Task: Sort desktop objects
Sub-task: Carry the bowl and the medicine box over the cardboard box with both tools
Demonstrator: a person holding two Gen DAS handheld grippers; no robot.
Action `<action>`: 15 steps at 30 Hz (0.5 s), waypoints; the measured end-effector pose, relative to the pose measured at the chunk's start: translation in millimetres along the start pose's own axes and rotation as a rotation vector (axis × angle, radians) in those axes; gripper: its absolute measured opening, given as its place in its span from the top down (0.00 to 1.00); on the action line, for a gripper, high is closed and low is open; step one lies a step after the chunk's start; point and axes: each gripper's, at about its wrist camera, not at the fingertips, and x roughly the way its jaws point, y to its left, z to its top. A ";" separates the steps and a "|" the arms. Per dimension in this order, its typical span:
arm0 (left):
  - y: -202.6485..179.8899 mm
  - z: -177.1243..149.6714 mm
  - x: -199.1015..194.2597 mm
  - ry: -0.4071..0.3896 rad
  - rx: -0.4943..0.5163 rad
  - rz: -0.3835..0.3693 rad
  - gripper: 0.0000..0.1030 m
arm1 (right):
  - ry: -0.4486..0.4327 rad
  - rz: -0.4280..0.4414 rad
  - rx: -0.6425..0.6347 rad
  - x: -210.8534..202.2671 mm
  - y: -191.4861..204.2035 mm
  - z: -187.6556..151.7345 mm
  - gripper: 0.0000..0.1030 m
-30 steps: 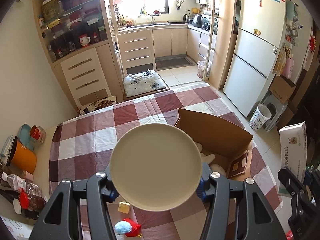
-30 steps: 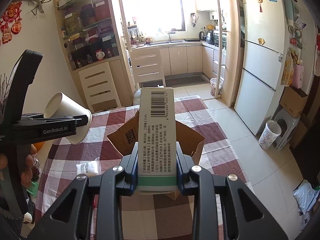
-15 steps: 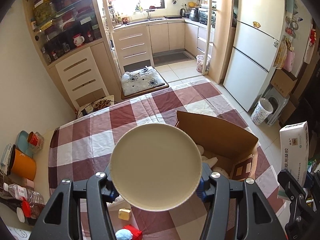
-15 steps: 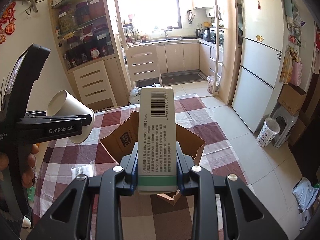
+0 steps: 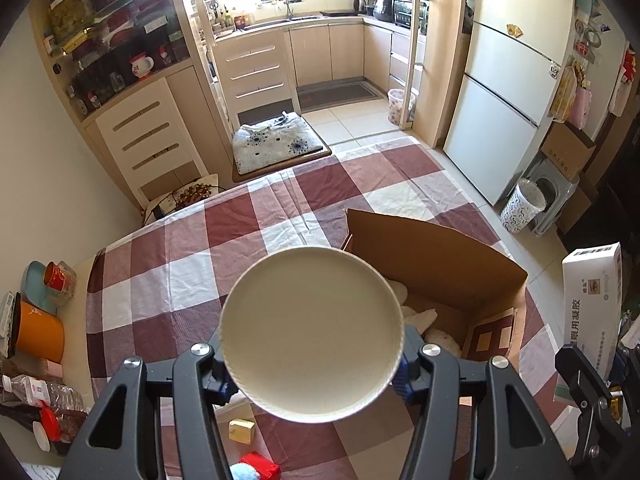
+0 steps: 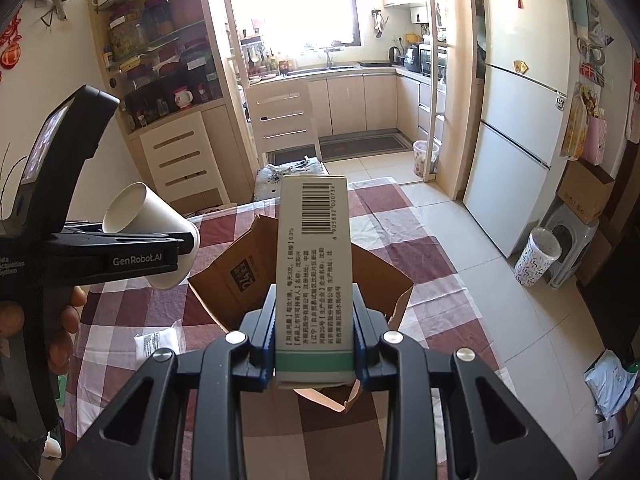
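The paper cup [image 5: 311,334] sits clamped between the blue pads of my left claw [image 5: 316,364], its base turned toward the lens so that it fills the middle of the left wrist view; from the right wrist view the same cup [image 6: 150,230] lies tilted on its side in the air, above the checked tablecloth [image 5: 180,272]. My right claw [image 6: 314,344] is closed tight on a tall white medicine box [image 6: 314,264] (barcode at the far end, green band nearest the lens), held lengthwise along the fingers. Both claws hang over the table, near the open cardboard box [image 5: 440,268], which stands on the cloth with its flaps up and some white stuff inside. A white packet [image 6: 158,342] lies on the cloth to the left of that box in the right wrist view. Closer to me, under the cup, a small yellow block [image 5: 241,430] and a red-and-blue object [image 5: 254,468] rest on the cloth. An orange mug [image 5: 38,336] stands at the table's left edge.
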 end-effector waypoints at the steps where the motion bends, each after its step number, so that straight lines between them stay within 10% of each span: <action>1: 0.0 0.4 1.8 0.004 0.000 0.000 0.43 | 0.002 0.001 0.001 1.2 -0.3 0.1 0.70; 15: -3.6 3.2 13.9 0.029 0.006 0.003 0.43 | 0.022 0.000 0.013 8.1 -2.9 -0.2 0.70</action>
